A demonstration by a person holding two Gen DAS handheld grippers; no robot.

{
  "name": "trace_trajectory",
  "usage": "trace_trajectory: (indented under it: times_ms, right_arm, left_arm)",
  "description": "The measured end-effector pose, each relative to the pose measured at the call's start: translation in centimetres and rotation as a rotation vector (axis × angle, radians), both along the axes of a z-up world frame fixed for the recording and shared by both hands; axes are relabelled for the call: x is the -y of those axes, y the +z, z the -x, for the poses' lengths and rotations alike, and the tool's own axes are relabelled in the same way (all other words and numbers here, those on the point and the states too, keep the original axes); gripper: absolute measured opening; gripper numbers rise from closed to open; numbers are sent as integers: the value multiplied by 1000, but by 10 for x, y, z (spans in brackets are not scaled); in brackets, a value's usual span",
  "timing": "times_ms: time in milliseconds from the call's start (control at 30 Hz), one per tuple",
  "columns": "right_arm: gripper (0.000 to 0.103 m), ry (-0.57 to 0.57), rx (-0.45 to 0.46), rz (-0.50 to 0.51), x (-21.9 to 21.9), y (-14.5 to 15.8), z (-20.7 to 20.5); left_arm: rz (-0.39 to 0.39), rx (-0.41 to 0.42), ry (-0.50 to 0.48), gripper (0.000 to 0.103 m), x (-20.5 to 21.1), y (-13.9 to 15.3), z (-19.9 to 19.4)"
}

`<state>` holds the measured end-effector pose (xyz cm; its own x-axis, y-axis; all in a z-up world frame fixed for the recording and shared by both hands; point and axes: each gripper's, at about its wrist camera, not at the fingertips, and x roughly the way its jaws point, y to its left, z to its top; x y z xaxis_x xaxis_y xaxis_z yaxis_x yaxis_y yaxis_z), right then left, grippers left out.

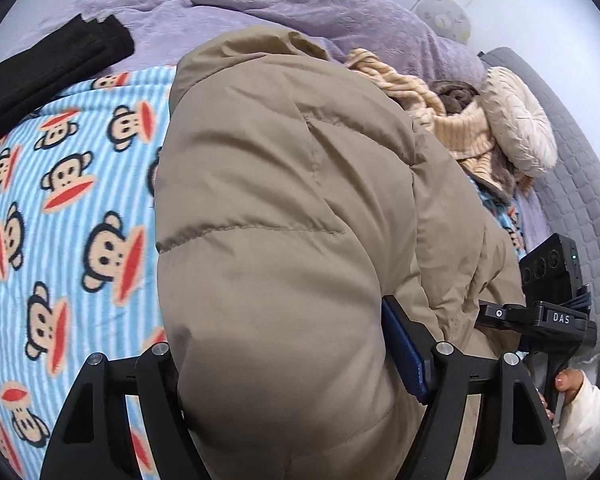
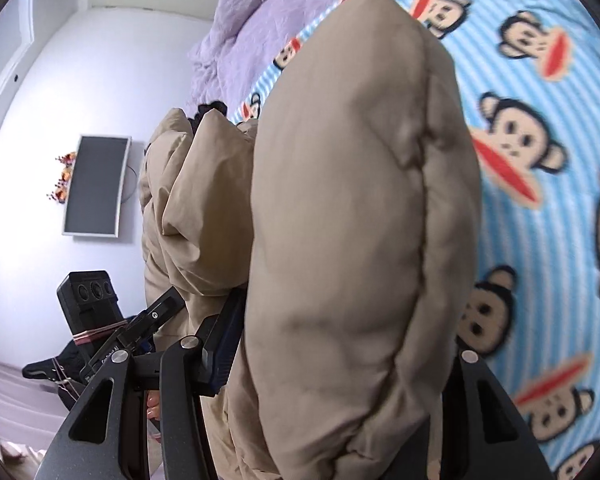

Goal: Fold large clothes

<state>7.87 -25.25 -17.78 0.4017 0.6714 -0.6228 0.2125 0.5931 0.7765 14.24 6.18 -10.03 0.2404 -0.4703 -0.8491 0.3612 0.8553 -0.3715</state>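
Left tool (image 1: 296, 360) and right tool (image 2: 340, 360) each clamp the puffy beige padded jacket (image 1: 280, 200) (bulky edges), lifting it for folding.

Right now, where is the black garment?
In the left wrist view, the black garment lies at upper left, on the purple cover, beside the monkey blanket.

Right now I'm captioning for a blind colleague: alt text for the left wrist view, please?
The left gripper clamps a puffy tan jacket above a blue striped monkey-print blanket. The right gripper grips the jacket nearby; a purple blanket lies behind.
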Motion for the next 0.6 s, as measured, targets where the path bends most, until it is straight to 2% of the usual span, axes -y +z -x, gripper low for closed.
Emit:
trace_trajectory:
  times_ms: [67,133,233,300,467,533,600]
  right_arm:
    - [54,25,-36,30,-12,-15,-16]
    - [54,34,-65,69,-22,-29,-27]
    - [56,14,-99,83,-20,-37,-30]
    - [57,15,-120,112,-18,-34,-28]
    - [57,4,-103,375,-16,10,-9]
    - [57,-21,-82,449,-6,28,-4]
    - [51,-48,-45,508,1,44,11]
  left_arm:
    - [-64,-24,36,78,-10,-26,-10]
    - [-84,-59,75,83,-21,-49,-17]
    - [-74,-60,98,90,-28,-63,-22]
    - [-107,-41,95,97,-26,-65,-18]
    - [-127,-37,88,97,-16,-63,-15]
    - [-130,-37,90,97,-16,-63,-14]
    - [-134,-37,91,97,-16,-61,-13]
